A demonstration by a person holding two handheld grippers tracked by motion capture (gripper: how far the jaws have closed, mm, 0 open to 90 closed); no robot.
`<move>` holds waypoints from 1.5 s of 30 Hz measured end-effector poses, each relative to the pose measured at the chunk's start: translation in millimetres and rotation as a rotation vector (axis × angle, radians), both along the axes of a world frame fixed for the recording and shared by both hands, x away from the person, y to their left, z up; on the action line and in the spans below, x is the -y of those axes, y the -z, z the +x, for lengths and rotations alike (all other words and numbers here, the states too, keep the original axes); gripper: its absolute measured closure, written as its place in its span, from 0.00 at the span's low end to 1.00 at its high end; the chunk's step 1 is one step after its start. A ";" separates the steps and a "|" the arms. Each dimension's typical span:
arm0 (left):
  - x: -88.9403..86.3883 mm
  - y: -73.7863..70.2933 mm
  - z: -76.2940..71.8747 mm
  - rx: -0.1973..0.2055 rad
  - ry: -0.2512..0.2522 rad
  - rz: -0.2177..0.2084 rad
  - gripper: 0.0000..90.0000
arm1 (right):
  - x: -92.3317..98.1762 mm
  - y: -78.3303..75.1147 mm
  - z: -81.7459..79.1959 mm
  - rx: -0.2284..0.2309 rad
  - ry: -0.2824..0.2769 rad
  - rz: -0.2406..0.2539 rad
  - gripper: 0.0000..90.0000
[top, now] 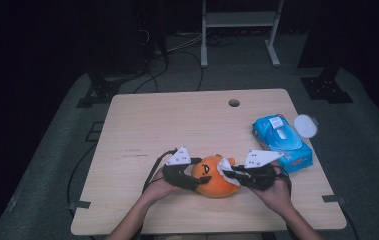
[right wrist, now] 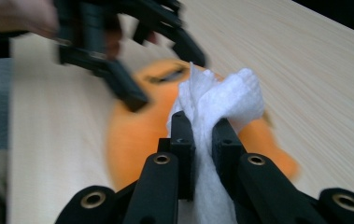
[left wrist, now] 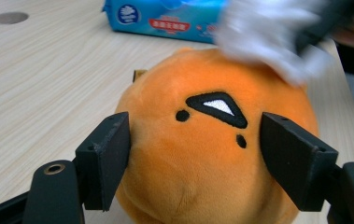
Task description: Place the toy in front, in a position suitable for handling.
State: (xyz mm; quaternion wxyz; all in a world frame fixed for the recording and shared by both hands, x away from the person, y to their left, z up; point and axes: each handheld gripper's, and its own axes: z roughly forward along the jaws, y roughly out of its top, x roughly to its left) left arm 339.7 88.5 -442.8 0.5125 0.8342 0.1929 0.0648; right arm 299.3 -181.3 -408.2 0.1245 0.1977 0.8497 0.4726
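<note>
An orange plush toy (top: 216,181) with a stitched black face lies on the wooden table (top: 177,125) near its front edge. My left gripper (top: 199,181) clamps it from the left, one jaw pressed against each side of the face (left wrist: 202,154). My right gripper (top: 229,173) comes in from the right and is shut on a crumpled white wipe (right wrist: 226,93). The wipe (top: 225,167) rests against the top right of the plush toy (right wrist: 132,135). In the left gripper view the wipe (left wrist: 268,37) is a white blur above the toy.
A blue pack of wet wipes (top: 282,141) lies to the right of the toy, also seen in the left gripper view (left wrist: 165,16). A round white lid (top: 305,125) sits at the table's right edge. A cable hole (top: 234,103) is at the far side.
</note>
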 end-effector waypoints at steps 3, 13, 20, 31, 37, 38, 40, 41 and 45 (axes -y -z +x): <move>-2.5 1.8 4.0 -0.026 -0.026 -0.013 0.29 | -14.4 0.7 -5.3 0.016 -0.044 -0.039 0.91; -1.9 3.4 8.4 -0.053 -0.047 -0.027 0.29 | 13.8 5.8 -3.3 0.000 0.031 -0.043 0.91; -3.7 4.6 11.5 -0.073 -0.065 -0.033 0.29 | -20.9 4.5 -16.2 0.057 -0.077 -0.115 0.90; -2.9 4.4 10.0 -0.076 -0.052 -0.030 0.29 | 28.1 13.3 -7.4 -0.032 0.056 -0.044 0.90; -1.9 3.8 6.7 -0.055 -0.045 -0.020 0.27 | 9.5 5.3 -5.9 0.008 0.030 -0.033 0.90; -2.6 3.1 6.5 -0.053 -0.038 -0.018 0.26 | 7.2 5.6 -4.9 0.010 0.028 -0.036 0.90; -5.9 -1.2 5.1 -0.036 -0.007 -0.027 0.22 | 7.9 8.0 -3.7 -0.004 0.029 -0.034 0.90; -7.6 -4.3 3.3 -0.033 0.015 -0.034 0.19 | 9.6 9.7 -3.1 -0.010 0.030 -0.029 0.90; -8.0 -9.0 -4.3 0.030 0.081 0.022 0.18 | 18.7 11.5 0.7 -0.034 0.067 -0.006 0.90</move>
